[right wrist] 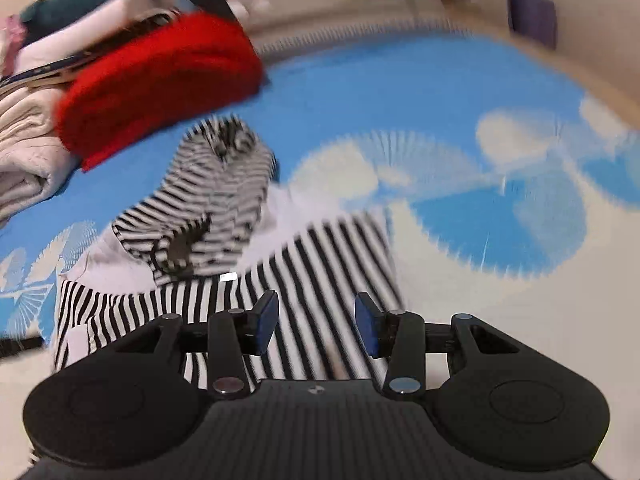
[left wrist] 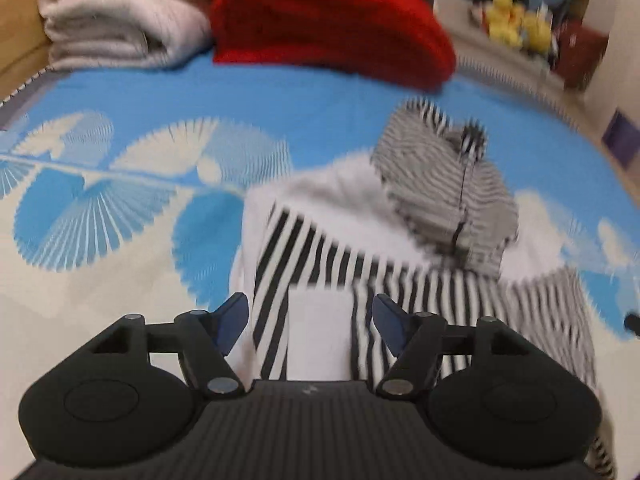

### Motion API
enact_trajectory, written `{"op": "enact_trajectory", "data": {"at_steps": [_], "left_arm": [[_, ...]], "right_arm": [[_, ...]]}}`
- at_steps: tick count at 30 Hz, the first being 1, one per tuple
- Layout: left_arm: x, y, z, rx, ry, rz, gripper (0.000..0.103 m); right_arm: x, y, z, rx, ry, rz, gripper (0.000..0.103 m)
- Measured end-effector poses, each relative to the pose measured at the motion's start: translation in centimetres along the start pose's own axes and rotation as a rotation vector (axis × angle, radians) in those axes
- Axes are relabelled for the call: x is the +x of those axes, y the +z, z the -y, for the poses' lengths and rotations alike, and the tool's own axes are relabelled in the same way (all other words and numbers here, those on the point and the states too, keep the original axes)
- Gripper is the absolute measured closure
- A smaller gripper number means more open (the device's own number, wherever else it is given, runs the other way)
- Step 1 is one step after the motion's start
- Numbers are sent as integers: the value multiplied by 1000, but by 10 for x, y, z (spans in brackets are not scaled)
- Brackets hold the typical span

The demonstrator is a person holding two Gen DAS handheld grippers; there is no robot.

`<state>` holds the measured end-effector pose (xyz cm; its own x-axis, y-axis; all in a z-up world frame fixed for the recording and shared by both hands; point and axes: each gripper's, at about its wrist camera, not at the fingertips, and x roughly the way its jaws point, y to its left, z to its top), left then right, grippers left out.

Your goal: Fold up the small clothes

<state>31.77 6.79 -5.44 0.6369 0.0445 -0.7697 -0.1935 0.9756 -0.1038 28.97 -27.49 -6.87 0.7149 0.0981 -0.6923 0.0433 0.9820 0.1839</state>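
Observation:
A small black-and-white striped hooded garment (left wrist: 360,256) lies on a blue and cream patterned cloth (left wrist: 160,96), its hood (left wrist: 452,192) bunched at the far end. It also shows in the right wrist view (right wrist: 312,264), hood (right wrist: 216,196) at the far left. My left gripper (left wrist: 310,320) is open, its jaws either side of the garment's near left part. My right gripper (right wrist: 316,324) is open over the garment's near right part. Neither holds anything.
A folded red knit (left wrist: 328,24) and a folded cream garment (left wrist: 116,20) lie at the far edge of the cloth; both show in the right wrist view too, red knit (right wrist: 160,80) and cream garment (right wrist: 24,152). Yellow soft toys (left wrist: 516,24) sit behind.

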Motion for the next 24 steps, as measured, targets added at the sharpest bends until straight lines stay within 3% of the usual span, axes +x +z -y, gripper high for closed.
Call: {"op": "enact_trajectory", "data": {"at_steps": [4,10,14,16,18,24], "left_arm": [[-20,7,2,-28,20,128,21],[-33,8,15,47,63,169,22],[-33,6,19,67,55,141,22],[-30,5,18,55,38,103,16],[-26,5,18,18,36,71,0],[-23,16,14,-130,-60,-1,0]], "right_arm": [[-15,2,3,-94,-76,46,59],[-25,0,21,-32,-113,10,59],[-25,-4,25,-29,-128,-8,58],[-27,-4,27,-32,-123,-8,58],[-28,-3,28,-35,-122,-11,57],[-26,2,24,-7,-93,-6,55]]}}
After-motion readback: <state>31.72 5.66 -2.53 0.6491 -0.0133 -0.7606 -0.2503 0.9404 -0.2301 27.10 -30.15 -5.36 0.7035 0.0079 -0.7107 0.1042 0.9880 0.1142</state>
